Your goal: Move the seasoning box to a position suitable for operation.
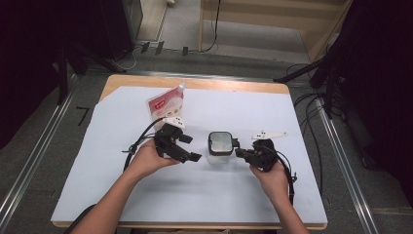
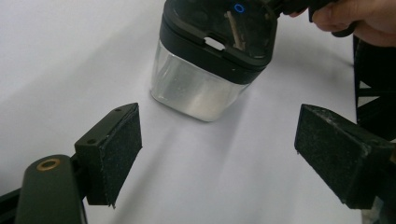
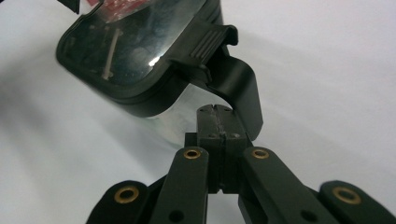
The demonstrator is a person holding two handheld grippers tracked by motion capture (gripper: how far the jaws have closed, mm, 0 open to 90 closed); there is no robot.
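A clear square container (image 1: 220, 147) with a black lid stands upright at the middle of the white sheet. My left gripper (image 1: 191, 148) is just left of it, open, with the container (image 2: 205, 74) ahead of its empty jaws (image 2: 217, 149). My right gripper (image 1: 239, 153) is at the container's right side, shut, pads pressed together (image 3: 217, 112). A black latch flap (image 3: 238, 88) hangs out from the lid (image 3: 135, 51) and lies against the right side of the tips, not between the pads.
A red and white pouch (image 1: 165, 103) stands behind my left gripper. The white sheet (image 1: 272, 195) covers most of the wooden table (image 1: 195, 82). Dark stands and cables flank the table.
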